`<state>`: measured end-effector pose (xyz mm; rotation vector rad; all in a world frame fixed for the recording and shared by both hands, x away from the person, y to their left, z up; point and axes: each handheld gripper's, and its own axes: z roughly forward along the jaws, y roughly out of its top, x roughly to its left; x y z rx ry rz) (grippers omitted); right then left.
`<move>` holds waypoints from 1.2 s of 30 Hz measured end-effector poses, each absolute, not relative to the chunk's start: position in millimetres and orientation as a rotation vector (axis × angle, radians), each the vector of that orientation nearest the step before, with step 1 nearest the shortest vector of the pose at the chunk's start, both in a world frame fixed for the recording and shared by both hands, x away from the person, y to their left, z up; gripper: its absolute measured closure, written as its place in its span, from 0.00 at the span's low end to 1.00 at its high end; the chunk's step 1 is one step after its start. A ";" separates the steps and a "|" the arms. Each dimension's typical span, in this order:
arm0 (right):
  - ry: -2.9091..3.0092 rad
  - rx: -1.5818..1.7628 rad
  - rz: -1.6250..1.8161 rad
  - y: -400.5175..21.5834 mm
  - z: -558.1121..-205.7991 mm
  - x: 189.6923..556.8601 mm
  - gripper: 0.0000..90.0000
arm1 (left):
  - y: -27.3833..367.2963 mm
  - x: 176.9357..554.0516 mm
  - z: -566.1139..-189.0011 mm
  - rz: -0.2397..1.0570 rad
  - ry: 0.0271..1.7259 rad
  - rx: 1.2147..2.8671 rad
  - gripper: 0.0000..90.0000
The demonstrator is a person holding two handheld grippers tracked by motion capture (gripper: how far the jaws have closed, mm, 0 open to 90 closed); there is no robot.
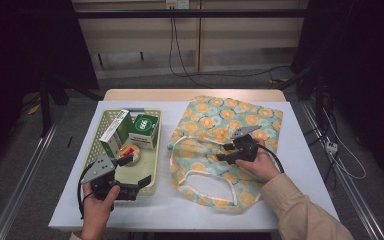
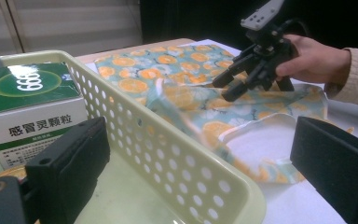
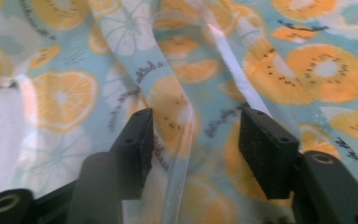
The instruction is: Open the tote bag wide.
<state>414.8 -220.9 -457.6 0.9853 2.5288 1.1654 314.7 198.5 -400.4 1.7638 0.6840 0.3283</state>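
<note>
A cloth bag (image 1: 220, 125) printed with orange slices lies flat on the right half of the white table, its white-edged handles (image 1: 200, 172) pointing toward the near edge. My right gripper (image 1: 223, 152) hovers low over the bag's left part. In the right gripper view its jaws (image 3: 196, 121) stand open with a raised fold of the bag (image 3: 172, 107) between them, and the pads do not press on it. My left gripper (image 1: 137, 170) is open at the near right corner of the cream perforated basket (image 1: 155, 150), its jaws (image 2: 200, 135) straddling the basket wall (image 2: 168, 154).
Inside the basket are a green and white medicine box (image 1: 145, 129), a longer white and green box (image 1: 114, 131) and a small round red-topped item (image 1: 130, 151). Bare table (image 1: 300, 165) lies right of the bag. Cables and metal rails run along the floor around the table.
</note>
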 end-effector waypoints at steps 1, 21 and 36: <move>2.533 0.969 1.164 -218.7 -457.0 411.3 0.42 | 198.2 314.6 -400.3 0.327 0.684 1.764 0.05; 2.529 0.995 1.088 -218.8 -456.7 413.7 1.00 | 196.7 314.0 -399.8 0.326 0.679 1.767 0.05; 2.520 0.940 1.151 -207.9 -431.9 405.3 0.98 | 196.6 313.5 -396.7 0.330 0.672 1.760 0.05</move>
